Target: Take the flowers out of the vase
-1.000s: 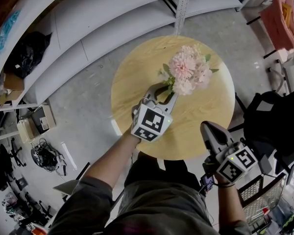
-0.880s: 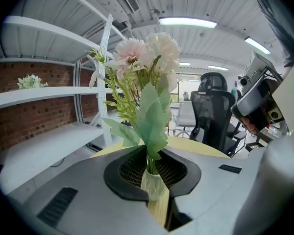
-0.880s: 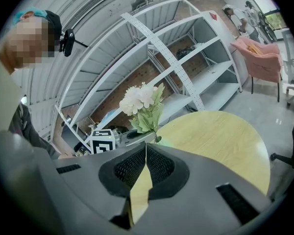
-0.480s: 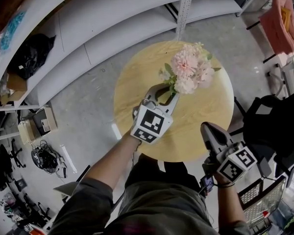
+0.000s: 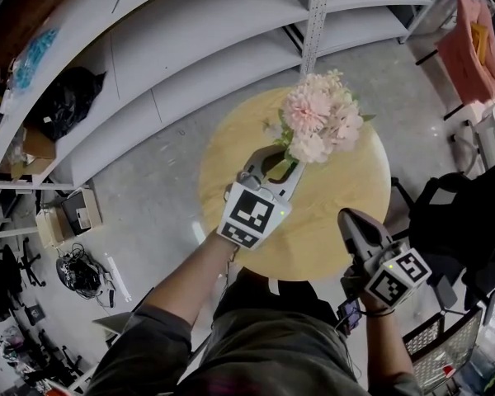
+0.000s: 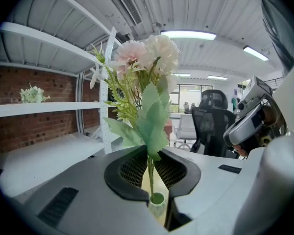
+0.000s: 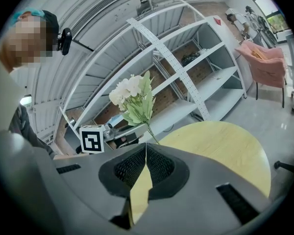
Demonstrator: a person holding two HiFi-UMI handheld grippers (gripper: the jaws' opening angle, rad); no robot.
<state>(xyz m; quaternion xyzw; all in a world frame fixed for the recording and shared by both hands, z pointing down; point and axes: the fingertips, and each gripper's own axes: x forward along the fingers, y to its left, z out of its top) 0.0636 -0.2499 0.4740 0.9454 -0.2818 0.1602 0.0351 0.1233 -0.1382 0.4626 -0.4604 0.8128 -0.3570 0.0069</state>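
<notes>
Pink flowers, one bunch, pinched in left claw; right claw pressed together.

We see a pale pink and white artificial flower bunch with green leaves, upright, its thin stem pinched by the left gripper. Its stem end meets the mouth of a small whitish ribbed vase.
</notes>
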